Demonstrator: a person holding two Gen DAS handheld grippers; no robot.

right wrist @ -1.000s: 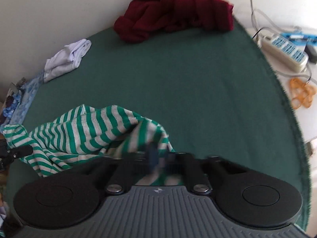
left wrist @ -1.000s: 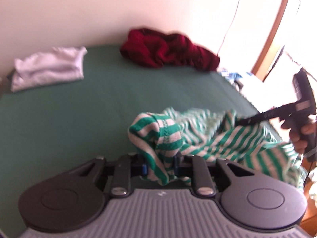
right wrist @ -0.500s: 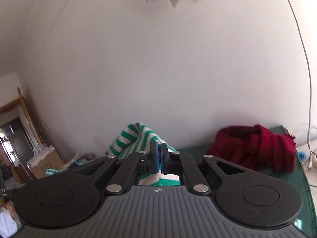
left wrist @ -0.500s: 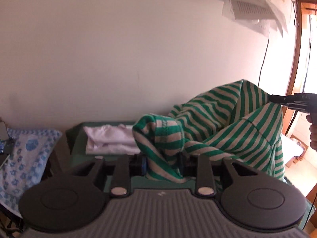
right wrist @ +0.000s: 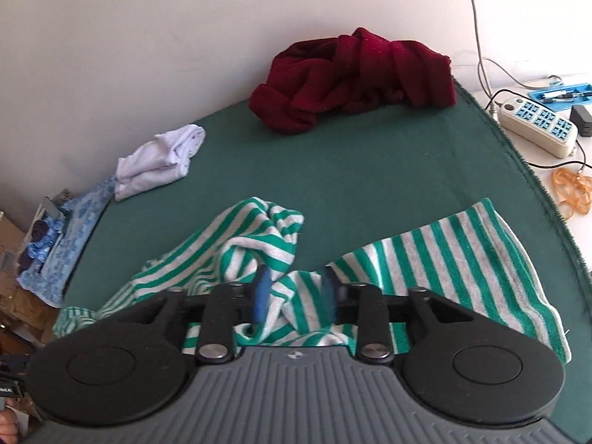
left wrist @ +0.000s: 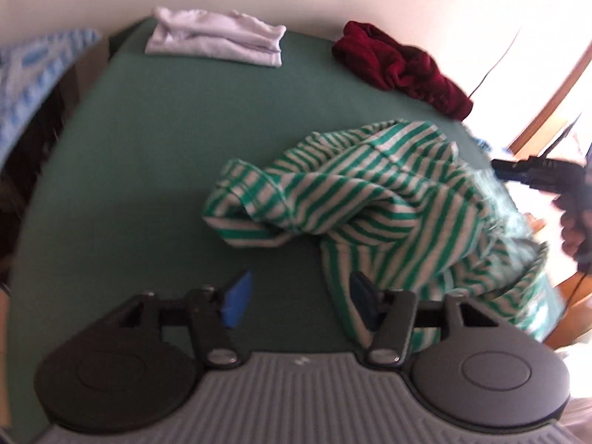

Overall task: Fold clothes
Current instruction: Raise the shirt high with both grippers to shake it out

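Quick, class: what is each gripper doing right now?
Left gripper: open, holding nothing.
Right gripper: open, green-and-white striped cotton garment loose between its fingers.

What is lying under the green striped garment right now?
The green striped garment lies crumpled on the dark green cloth covering the table. Only that cloth shows around it. Whether anything else lies beneath its folds cannot be seen. Both grippers, left and right, are open.

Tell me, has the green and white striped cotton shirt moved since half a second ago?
Yes. The striped shirt dropped from wall height onto the green table cloth, released.
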